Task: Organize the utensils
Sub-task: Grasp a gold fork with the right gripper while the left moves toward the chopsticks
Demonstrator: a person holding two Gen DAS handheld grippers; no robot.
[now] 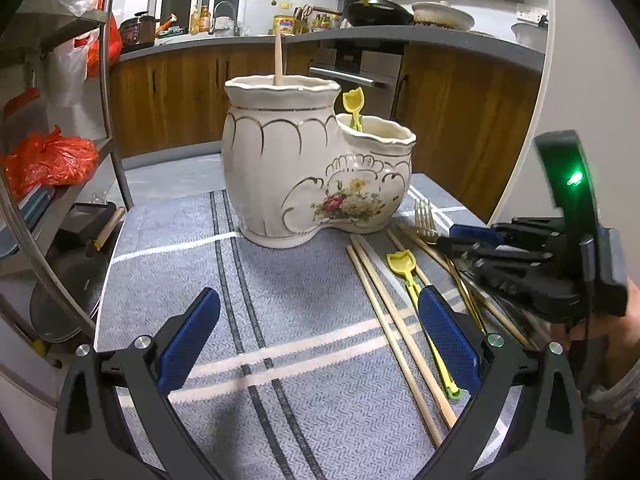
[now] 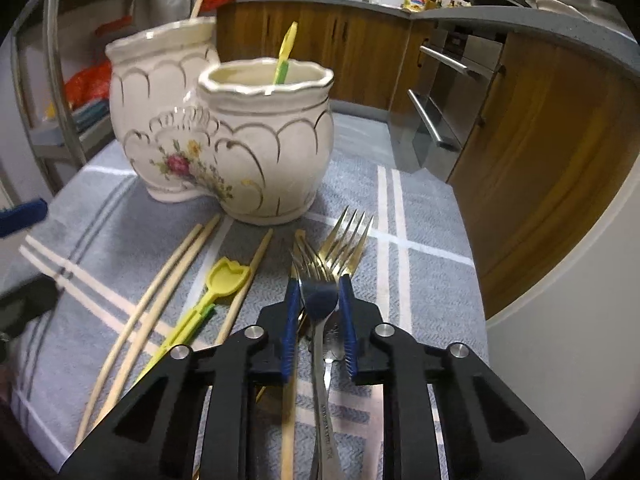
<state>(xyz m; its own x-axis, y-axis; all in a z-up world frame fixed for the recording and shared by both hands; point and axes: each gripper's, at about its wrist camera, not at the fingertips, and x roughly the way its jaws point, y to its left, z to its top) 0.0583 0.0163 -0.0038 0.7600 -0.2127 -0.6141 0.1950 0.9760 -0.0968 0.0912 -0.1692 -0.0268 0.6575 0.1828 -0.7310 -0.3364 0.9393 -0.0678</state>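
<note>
A white boot-shaped ceramic holder (image 1: 304, 168) (image 2: 224, 140) stands on the grey striped cloth. Its tall part holds one wooden chopstick (image 1: 279, 58); its low part holds a yellow plastic pick (image 1: 354, 108) (image 2: 285, 54). On the cloth lie wooden chopsticks (image 1: 396, 340) (image 2: 160, 300), a second yellow pick (image 1: 416, 292) (image 2: 216, 292) and gold forks (image 1: 425, 216) (image 2: 348, 236). My left gripper (image 1: 320, 336) is open and empty above the cloth. My right gripper (image 2: 319, 300) (image 1: 472, 240) is closed around a steel fork (image 2: 320, 300) lying among the forks.
A metal shelf rack (image 1: 108, 112) with red bags stands to the left. Wooden cabinets and an oven (image 2: 448, 92) lie beyond the table's far edge. The cloth's right edge (image 2: 460, 240) is near the forks.
</note>
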